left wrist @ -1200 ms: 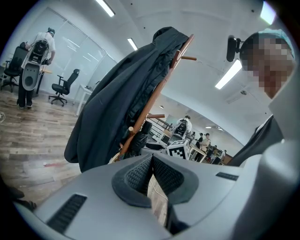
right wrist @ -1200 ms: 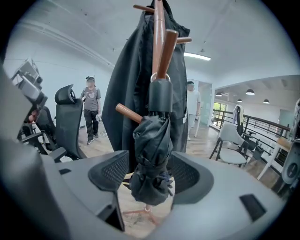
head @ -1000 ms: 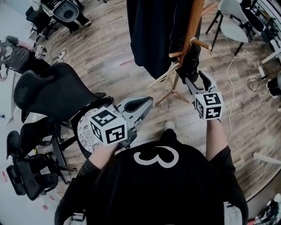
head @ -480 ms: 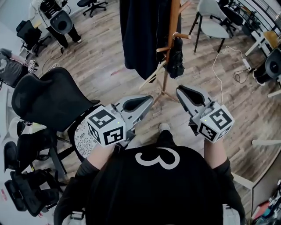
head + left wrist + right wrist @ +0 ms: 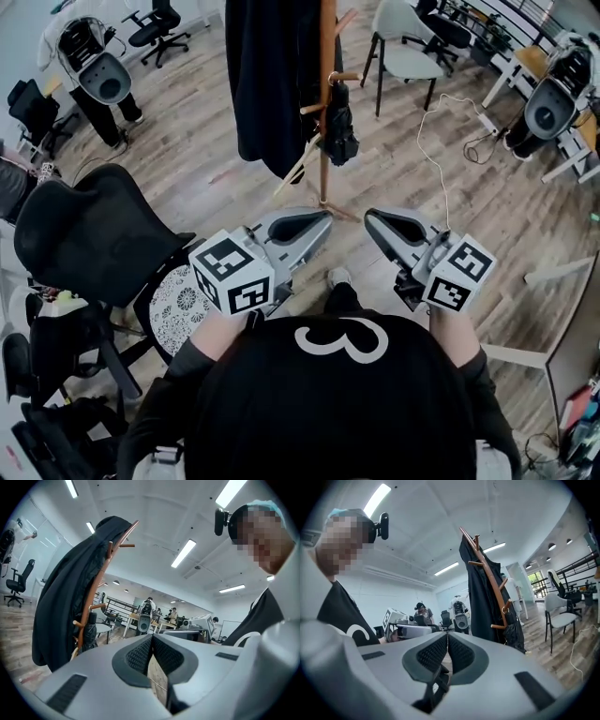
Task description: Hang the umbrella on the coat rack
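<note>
The umbrella (image 5: 339, 127) is hanging off a coat rack (image 5: 326, 56) peg while the left gripper (image 5: 314, 225) and right gripper (image 5: 382, 223) are hovering well apart from it, fingers pressed together on nothing, and I'm guessing a knock to the rack could shake it loose.

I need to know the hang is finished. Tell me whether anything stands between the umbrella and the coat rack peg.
Nothing visible does. The folded black umbrella already hangs from a short wooden peg on the brown wooden coat rack, beside the dark coat on the same rack.
</note>
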{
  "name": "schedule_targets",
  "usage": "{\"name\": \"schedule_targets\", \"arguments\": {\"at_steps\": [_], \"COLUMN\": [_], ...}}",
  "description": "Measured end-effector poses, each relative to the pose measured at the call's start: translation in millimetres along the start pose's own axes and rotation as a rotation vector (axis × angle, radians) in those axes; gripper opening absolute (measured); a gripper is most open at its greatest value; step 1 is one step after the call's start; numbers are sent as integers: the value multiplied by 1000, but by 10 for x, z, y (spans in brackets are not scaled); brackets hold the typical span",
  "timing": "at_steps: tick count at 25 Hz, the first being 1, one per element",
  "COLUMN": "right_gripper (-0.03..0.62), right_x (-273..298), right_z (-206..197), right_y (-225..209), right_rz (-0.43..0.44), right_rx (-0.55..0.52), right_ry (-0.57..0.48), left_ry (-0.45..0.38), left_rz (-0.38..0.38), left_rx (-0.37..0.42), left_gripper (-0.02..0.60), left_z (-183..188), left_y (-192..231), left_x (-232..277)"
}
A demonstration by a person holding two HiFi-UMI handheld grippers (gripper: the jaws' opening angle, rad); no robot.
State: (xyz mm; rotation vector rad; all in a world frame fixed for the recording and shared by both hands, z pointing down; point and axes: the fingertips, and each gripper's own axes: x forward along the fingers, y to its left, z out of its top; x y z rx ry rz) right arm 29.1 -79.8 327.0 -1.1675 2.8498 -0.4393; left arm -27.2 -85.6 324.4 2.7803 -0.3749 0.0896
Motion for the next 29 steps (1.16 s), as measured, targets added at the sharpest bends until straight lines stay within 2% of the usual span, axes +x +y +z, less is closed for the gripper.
{"name": "schedule_targets", "arguments": {"at_steps": [5, 10, 17, 29], "right_gripper": [26, 26, 26, 25], "right_x": [-143, -186, -230, -96], "right_z": [-98, -76, -37, -29], "right_y": [45, 96, 83, 28], "right_rz": [-53, -61, -24, -2], "right_rx": [-7, -19, 40, 30], "right_ry": [48, 58, -4, -6], "left_ry": [0, 7, 25, 30], "left_rz": [-39, -53, -75, -62], "left_rx": [14, 15, 19, 14], "left_gripper": [16, 17, 17, 17], "left_z": [13, 22, -2, 19], "left_y": [-147, -182, -205, -81], "left_x": [58, 101, 167, 144]}}
